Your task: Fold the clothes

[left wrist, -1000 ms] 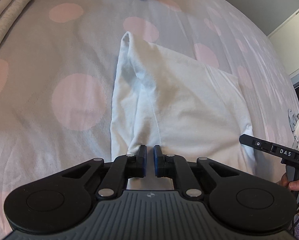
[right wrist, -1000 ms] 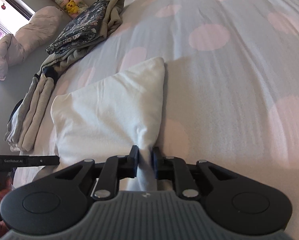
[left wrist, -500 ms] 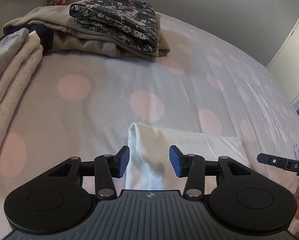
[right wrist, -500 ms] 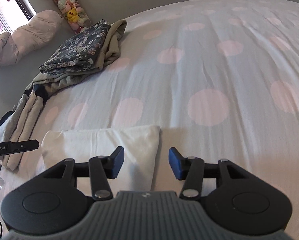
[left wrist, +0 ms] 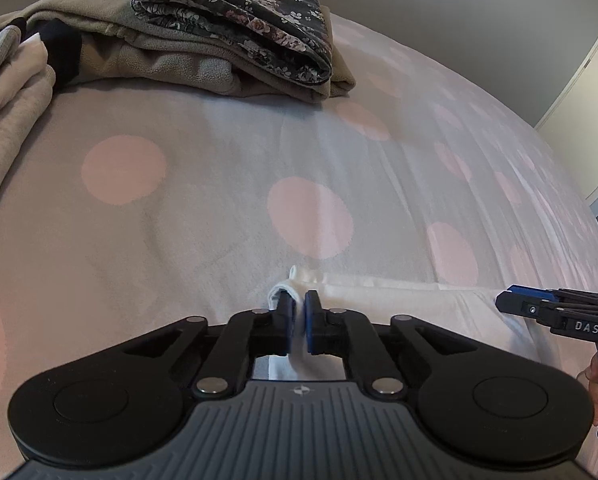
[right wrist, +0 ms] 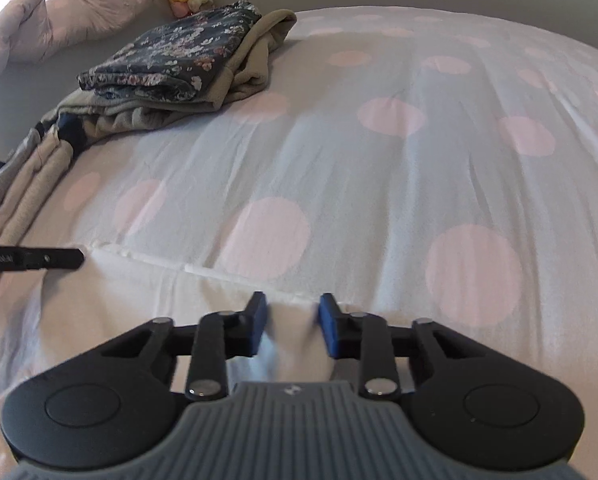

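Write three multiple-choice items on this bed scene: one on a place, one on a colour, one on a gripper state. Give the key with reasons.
1. Where does the floral garment lie?
A. on the beige pile
B. under the white cloth
C. on the floor

2. What colour are the bedsheet dots?
A. green
B. pink
C. black

3. How is the left gripper?
A. wide open over bare sheet
B. out of sight
C. shut on the white cloth

Key: 1 A, it lies folded on top of the beige layers; 2 B, pink circles cover the pale sheet; 3 C, its blue pads pinch white fabric, while the right gripper has a gap with cloth between.
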Action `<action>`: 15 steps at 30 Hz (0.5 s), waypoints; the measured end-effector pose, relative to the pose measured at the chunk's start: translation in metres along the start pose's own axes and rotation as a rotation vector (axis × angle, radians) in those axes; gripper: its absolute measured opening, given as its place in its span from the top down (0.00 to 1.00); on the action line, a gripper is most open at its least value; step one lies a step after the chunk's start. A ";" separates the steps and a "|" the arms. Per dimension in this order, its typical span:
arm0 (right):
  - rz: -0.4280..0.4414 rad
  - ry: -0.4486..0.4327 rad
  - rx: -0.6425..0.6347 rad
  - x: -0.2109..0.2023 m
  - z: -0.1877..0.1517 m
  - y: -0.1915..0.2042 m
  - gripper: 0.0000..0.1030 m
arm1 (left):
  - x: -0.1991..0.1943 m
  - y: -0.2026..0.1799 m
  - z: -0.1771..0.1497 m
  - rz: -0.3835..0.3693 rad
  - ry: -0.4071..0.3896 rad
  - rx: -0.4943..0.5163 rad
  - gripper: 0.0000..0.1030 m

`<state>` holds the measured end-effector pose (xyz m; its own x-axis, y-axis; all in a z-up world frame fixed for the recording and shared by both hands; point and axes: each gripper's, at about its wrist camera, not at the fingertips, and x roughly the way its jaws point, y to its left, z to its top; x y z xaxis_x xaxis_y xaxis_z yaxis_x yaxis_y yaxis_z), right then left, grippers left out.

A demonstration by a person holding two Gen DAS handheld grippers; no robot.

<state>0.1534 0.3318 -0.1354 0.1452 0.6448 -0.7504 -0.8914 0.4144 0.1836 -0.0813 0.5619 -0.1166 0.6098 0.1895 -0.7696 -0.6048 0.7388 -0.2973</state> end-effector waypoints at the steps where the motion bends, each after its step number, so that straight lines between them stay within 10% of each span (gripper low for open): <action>1: -0.010 0.005 -0.020 0.003 -0.001 0.002 0.80 | 0.000 -0.001 0.000 0.004 -0.004 0.006 0.98; 2: -0.030 0.002 -0.039 0.004 -0.004 0.004 0.92 | -0.001 -0.001 -0.001 0.004 -0.010 0.007 0.98; 10: -0.035 -0.086 0.015 -0.016 -0.008 -0.007 0.96 | -0.032 -0.011 0.006 -0.084 -0.130 0.016 0.99; 15: -0.048 -0.092 0.060 -0.015 -0.009 -0.013 0.96 | -0.001 -0.008 0.009 -0.050 -0.055 0.017 1.00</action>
<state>0.1587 0.3109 -0.1327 0.2280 0.6785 -0.6983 -0.8557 0.4818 0.1888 -0.0726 0.5611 -0.1080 0.6668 0.1872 -0.7213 -0.5640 0.7593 -0.3244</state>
